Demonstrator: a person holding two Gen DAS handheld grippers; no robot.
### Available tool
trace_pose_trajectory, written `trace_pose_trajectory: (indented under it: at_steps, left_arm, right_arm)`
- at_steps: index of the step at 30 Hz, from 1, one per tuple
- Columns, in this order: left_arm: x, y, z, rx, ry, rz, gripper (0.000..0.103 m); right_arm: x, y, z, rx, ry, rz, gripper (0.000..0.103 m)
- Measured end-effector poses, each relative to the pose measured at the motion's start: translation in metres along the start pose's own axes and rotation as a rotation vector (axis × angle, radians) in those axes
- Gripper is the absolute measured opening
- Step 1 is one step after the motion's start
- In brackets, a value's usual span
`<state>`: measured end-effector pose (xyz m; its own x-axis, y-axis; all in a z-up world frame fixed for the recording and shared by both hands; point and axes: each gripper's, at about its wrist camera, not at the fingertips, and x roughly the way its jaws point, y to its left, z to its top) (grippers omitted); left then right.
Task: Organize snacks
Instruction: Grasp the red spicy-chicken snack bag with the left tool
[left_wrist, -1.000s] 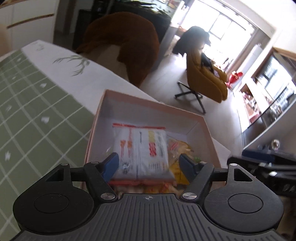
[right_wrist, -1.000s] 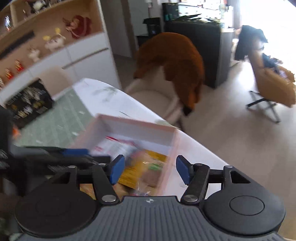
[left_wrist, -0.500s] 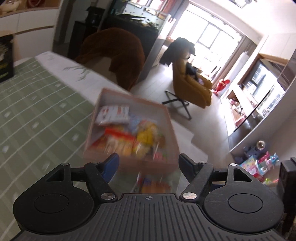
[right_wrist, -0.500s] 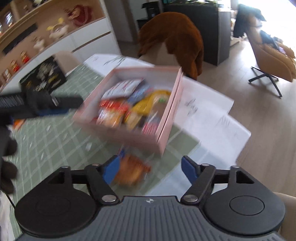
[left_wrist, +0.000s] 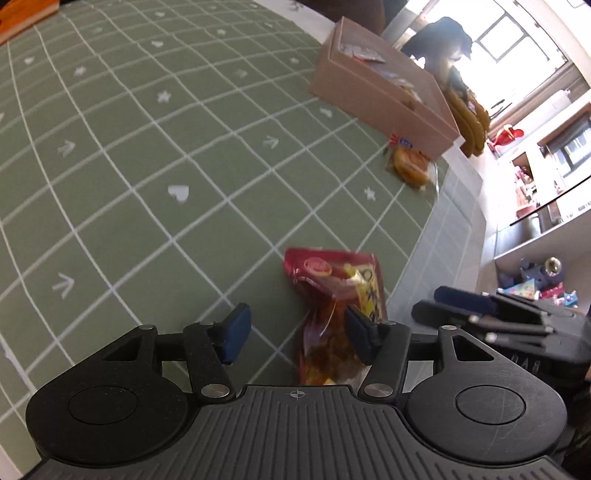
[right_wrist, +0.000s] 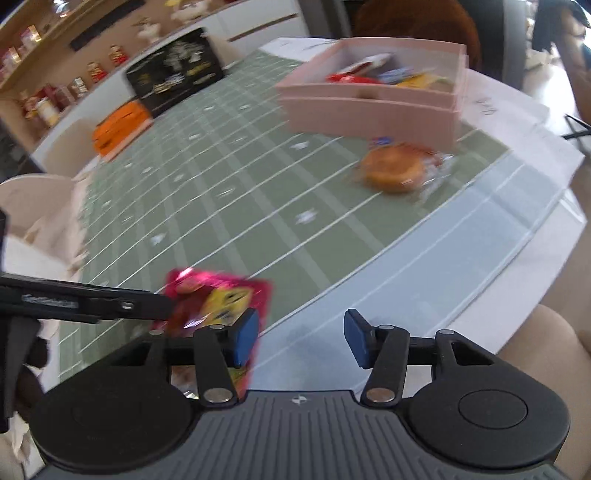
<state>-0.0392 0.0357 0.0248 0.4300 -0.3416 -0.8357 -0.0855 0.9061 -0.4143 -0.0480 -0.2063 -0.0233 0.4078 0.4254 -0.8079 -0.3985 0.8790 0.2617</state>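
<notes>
A red and yellow snack packet (left_wrist: 334, 280) lies on the green checked tablecloth (left_wrist: 147, 166) near the table's front edge. My left gripper (left_wrist: 300, 336) hangs over it, jaws closing. The packet's lower end sits between them against the right pad, while the left pad stands apart from it. My right gripper (right_wrist: 301, 336) is also closing, with nothing between its pads; the packet (right_wrist: 218, 295) lies just left of it. A wrapped round pastry (right_wrist: 393, 168) rests in front of the pink box (right_wrist: 369, 107), which holds several snacks.
A black printed box (right_wrist: 175, 70) and an orange item (right_wrist: 118, 125) sit at the table's far side. White paper (right_wrist: 517, 122) lies beside the pink box. A cream chair (right_wrist: 37, 214) stands left of the table. The table edge (right_wrist: 535, 236) curves along the right.
Both grippers have drawn back from over the pink box to the near edge of the table. The box is now far off, the red packet is under the left gripper, and both jaws are narrower.
</notes>
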Motion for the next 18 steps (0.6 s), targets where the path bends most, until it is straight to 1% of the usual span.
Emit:
trace_pose_trajectory:
  at_steps: [3, 4, 8, 10, 11, 13, 14, 15, 16, 18]
  left_arm:
    - [0.007, -0.008, 0.002, 0.018, -0.002, -0.046, 0.062]
    - [0.008, -0.013, 0.002, 0.031, -0.014, -0.058, 0.061]
    - [0.019, -0.029, -0.003, 0.062, -0.032, -0.1, 0.061]
    - [0.025, -0.034, -0.004, 0.058, -0.039, -0.148, 0.061]
    - [0.027, -0.036, -0.005, 0.055, -0.045, -0.156, 0.061]
    - [0.028, -0.04, -0.004, 0.059, -0.04, -0.15, 0.059]
    - [0.027, -0.039, -0.004, 0.053, -0.03, -0.151, 0.057]
    - [0.026, -0.039, -0.004, 0.045, -0.018, -0.15, 0.052]
    - [0.026, -0.039, -0.006, 0.045, -0.007, -0.147, 0.05]
    - [0.023, -0.041, -0.011, 0.062, 0.014, -0.141, 0.05]
  right_arm:
    - [0.004, 0.012, -0.013, -0.017, 0.013, -0.013, 0.052]
    - [0.006, 0.013, -0.015, -0.007, 0.02, -0.011, 0.052]
    - [0.009, 0.014, -0.021, 0.003, -0.002, -0.022, 0.053]
    - [0.009, 0.016, -0.023, -0.02, 0.003, -0.024, 0.053]
    - [0.009, 0.018, -0.024, -0.046, 0.007, -0.029, 0.053]
    - [0.007, 0.022, -0.027, -0.093, 0.018, -0.046, 0.052]
    - [0.006, 0.022, -0.027, -0.1, 0.025, -0.052, 0.052]
    - [0.003, 0.019, -0.027, -0.098, 0.033, -0.063, 0.052]
    - [0.001, 0.016, -0.029, -0.091, 0.037, -0.074, 0.052]
    - [-0.005, 0.011, -0.033, -0.089, 0.034, -0.09, 0.052]
